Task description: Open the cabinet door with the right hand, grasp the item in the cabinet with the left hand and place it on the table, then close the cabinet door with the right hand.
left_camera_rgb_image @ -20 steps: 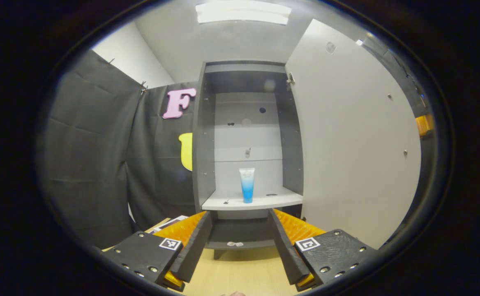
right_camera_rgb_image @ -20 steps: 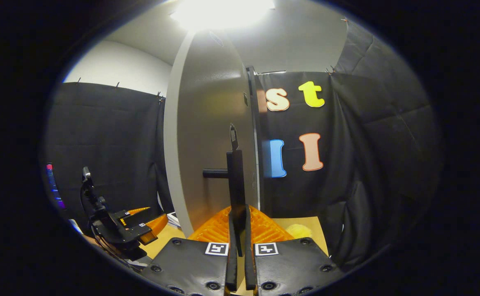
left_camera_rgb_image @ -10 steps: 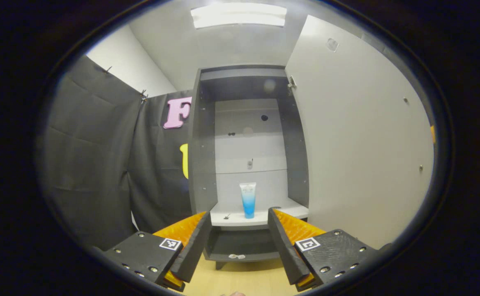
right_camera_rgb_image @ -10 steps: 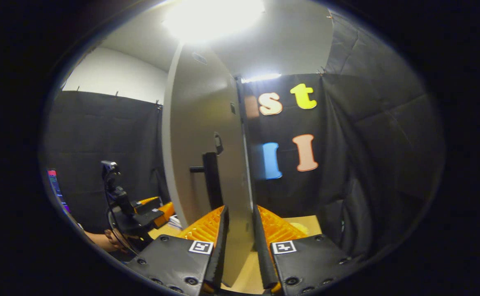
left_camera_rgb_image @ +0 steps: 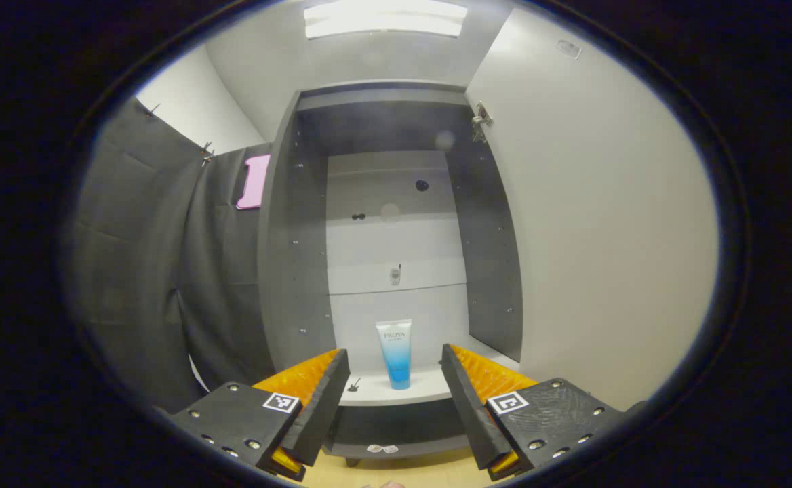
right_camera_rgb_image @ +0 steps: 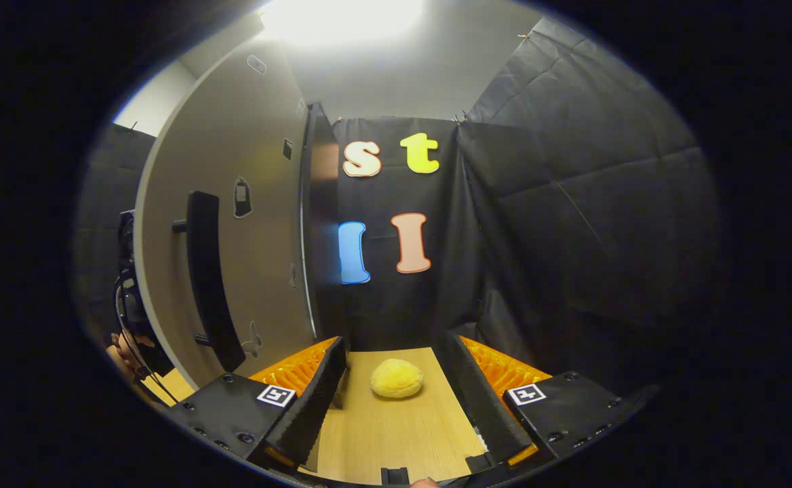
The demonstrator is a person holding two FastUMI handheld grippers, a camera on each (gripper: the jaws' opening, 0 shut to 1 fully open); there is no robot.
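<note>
The grey cabinet [left_camera_rgb_image: 287, 271] stands open, its pale door [left_camera_rgb_image: 606, 224] swung out to the right in the left gripper view. A white-to-blue tube [left_camera_rgb_image: 395, 353] stands upright on the white shelf [left_camera_rgb_image: 430, 388] inside. My left gripper [left_camera_rgb_image: 394, 369] is open and lined up with the tube, a short way in front of it. In the right gripper view the door's outer face [right_camera_rgb_image: 233, 224] with its black bar handle [right_camera_rgb_image: 206, 285] lies to the left. My right gripper [right_camera_rgb_image: 394, 362] is open, clear of the handle, over the wooden table [right_camera_rgb_image: 396, 434].
A yellow fuzzy ball [right_camera_rgb_image: 397, 378] lies on the table ahead of the right gripper. A hand [right_camera_rgb_image: 121, 346] holding the other gripper shows past the door's left edge. Black cloth walls close in the booth. A lower cabinet shelf [left_camera_rgb_image: 396, 444] sits under the white one.
My right gripper let go of the door handle, opened and swung right, away from the door. My left gripper moved closer to the cabinet; the tube looms larger.
</note>
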